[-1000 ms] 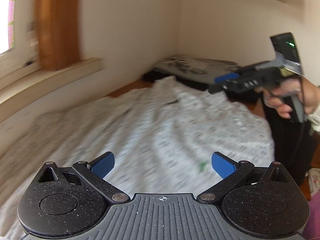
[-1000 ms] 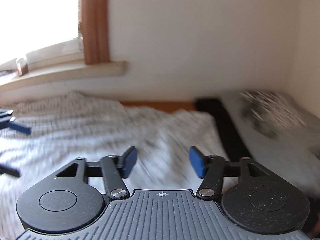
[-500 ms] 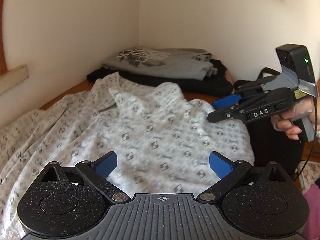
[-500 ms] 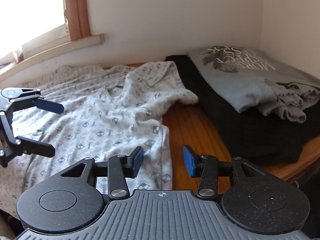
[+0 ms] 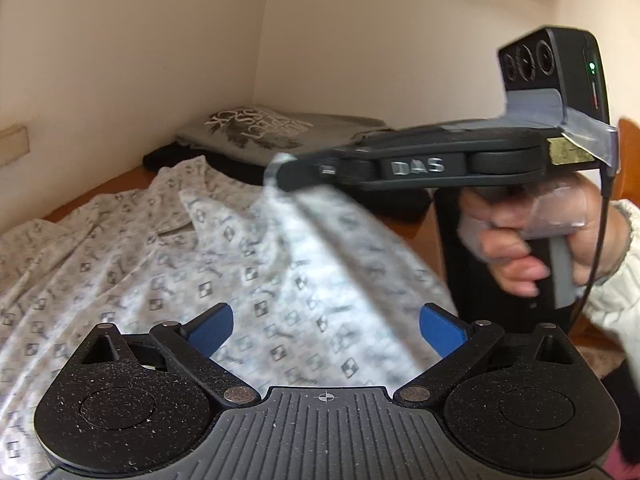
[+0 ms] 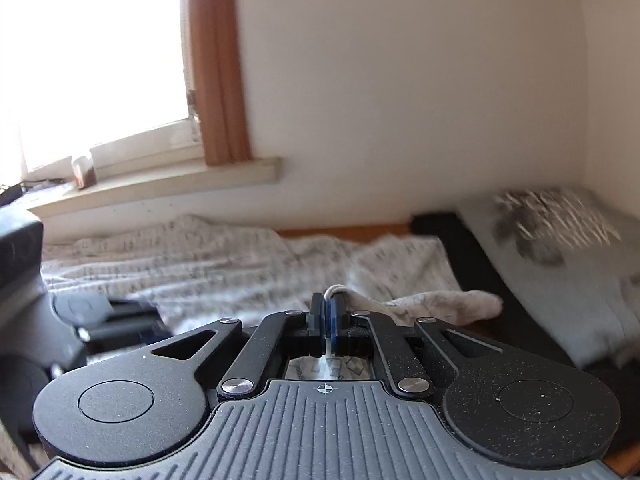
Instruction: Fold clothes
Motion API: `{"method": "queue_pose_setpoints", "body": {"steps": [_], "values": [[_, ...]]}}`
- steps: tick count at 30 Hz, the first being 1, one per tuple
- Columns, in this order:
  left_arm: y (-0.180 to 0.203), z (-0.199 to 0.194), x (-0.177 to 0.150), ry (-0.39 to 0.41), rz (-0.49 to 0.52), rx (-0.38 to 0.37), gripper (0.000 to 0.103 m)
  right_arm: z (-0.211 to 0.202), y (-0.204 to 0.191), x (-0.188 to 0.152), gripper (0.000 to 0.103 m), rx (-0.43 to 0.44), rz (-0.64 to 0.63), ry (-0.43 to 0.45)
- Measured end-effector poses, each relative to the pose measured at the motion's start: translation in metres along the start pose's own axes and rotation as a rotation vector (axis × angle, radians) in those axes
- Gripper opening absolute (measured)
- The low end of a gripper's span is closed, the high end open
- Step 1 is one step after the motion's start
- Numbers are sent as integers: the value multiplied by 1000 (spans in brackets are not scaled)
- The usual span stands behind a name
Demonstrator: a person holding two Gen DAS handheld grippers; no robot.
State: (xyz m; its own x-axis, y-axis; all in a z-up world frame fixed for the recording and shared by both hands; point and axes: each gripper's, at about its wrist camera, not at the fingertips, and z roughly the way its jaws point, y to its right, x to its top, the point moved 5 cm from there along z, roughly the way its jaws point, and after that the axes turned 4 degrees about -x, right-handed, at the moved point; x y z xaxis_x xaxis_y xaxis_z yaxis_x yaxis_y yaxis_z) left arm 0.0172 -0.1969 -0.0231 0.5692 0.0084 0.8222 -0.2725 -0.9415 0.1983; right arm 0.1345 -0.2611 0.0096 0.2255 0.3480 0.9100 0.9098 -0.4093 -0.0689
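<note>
A: Pictured where, the patterned shirt (image 5: 224,264)?

B: Spread rumpled across the wooden surface (image 5: 108,188), collar toward the far corner. Raised at one edge, off the wood, in the right gripper (image 5: 280,172).

A: And the jaws?

B: On the right gripper: just closed, pressed flat together on a thin fold of the shirt, with pale cloth caught between the blue pads (image 6: 329,312). Gripped at the handle by a hand (image 5: 532,240). On the left gripper (image 5: 324,324): held wide apart, nothing between, poised low over the shirt's near part.

A: Likely to handle how?

B: Judged light, thin and limp. Draped in a slack sheet from the single pinch, so apt to sag and twist if lifted by one point alone. No stiffness to hold a crease unaided. Best taken at a second edge or corner well apart from the first, then drawn taut between the two.

A: Anything else in shot?

B: Small square motifs printed in grey on off-white. Beyond, stacked in the corner, a folded grey T-shirt (image 5: 280,132) with a printed front, laid on a black garment (image 5: 168,160).
</note>
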Motion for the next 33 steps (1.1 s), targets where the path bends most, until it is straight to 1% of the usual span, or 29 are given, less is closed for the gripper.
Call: {"method": "queue_pose_setpoints", "body": {"steps": [1, 2, 3, 4, 6, 7, 9, 11, 12, 14, 16, 19, 21, 22, 26, 30, 32, 33], "values": [[-2, 1, 1, 1, -9, -5, 95, 5, -5, 5, 4, 7, -12, 3], [-5, 3, 2, 2, -18, -8, 85, 10, -9, 8, 4, 16, -17, 3], [-8, 5, 2, -3, -24, 8, 63, 14, -12, 11, 4, 24, -18, 6], [-14, 7, 3, -13, -33, 23, 53, 18, -15, 13, 4, 25, -21, 11], [-24, 9, 2, -17, -52, 15, 10, 24, -19, 15, 4, 36, -17, 3], [-29, 9, 2, -17, -61, 12, 5, 27, -20, 14, 4, 37, -11, -6], [-37, 8, 0, -10, -81, 5, 5, 27, -21, 12, 5, 36, -5, -18], [-45, 5, 0, 3, -105, -5, 5, 22, -18, 6, 10, 29, -3, -30], [-48, 2, 0, 16, -115, -10, 4, 18, -16, 1, 10, 24, -6, -38], [-54, -2, 1, 40, -135, -22, 4, 6, -8, -12, 22, 0, -9, -57], [-60, -3, 1, 52, -172, -49, 4, -7, 4, -28, 32, -22, 19, -82], [-64, 0, 1, 37, -194, -55, 4, -27, 15, -52, 33, -57, 27, -125], [-67, 1, 1, 34, -205, -60, 4, -42, 20, -67, 40, -68, 33, -144], [-68, 1, 1, 33, -211, -63, 4, -50, 22, -74, 47, -75, 36, -148], [-73, 1, -1, 31, -243, -73, 4, -69, 24, -97, 49, -75, 65, -144], [-72, 0, -1, 33, -239, -66, 4, -76, 17, -107, 49, -52, 72, -105], [-70, -1, -1, 35, -236, -63, 4, -78, 9, -111, 49, -43, 49, -87], [-70, -1, -1, 34, -236, -62, 4, -77, 3, -113, 48, -61, 14, -79]]}}
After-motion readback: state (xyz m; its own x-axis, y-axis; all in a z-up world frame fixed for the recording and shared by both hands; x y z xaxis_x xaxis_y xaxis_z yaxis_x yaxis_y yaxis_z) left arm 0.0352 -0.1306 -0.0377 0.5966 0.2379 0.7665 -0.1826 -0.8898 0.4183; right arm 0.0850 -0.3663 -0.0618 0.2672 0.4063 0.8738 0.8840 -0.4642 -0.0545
